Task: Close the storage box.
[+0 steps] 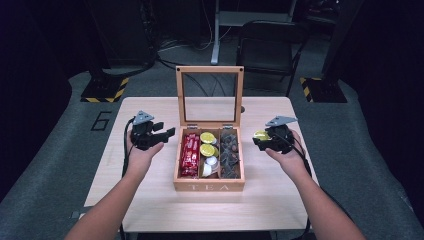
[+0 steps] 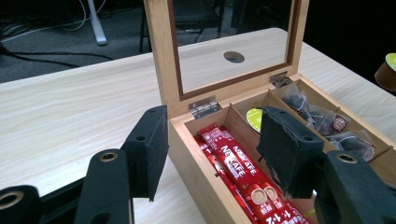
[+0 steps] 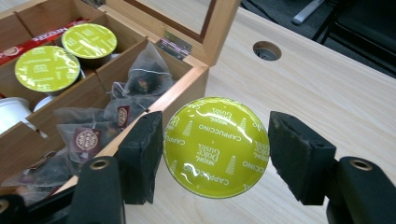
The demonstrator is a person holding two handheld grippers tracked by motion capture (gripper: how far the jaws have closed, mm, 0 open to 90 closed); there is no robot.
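a round coffee capsule with a lime-green foil lid marked cappuccino sits nearest the lens, clamped between the two black jaws of the right hand-held gripper, foil face turned up toward the camera. seen from the high view, that capsule hangs above the pale wooden table, just off the right wall of the open wooden tea box with a glass-paned lid. the box lies to the gripper's left, so by this picture the capsule is either just out of the middle compartment or bound for it; two like capsules rest there already, lids up, with white cups in front of them. red nescafe sticks fill the left compartment, and dark pyramid tea bags in clear wrap the right. the left hand-held gripper hovers beside the box's left wall, its jaws standing apart with nothing between them, aimed at the stick compartment. the right hand is the nearer to the capsule row, and its path there runs over the tea-bag compartment.
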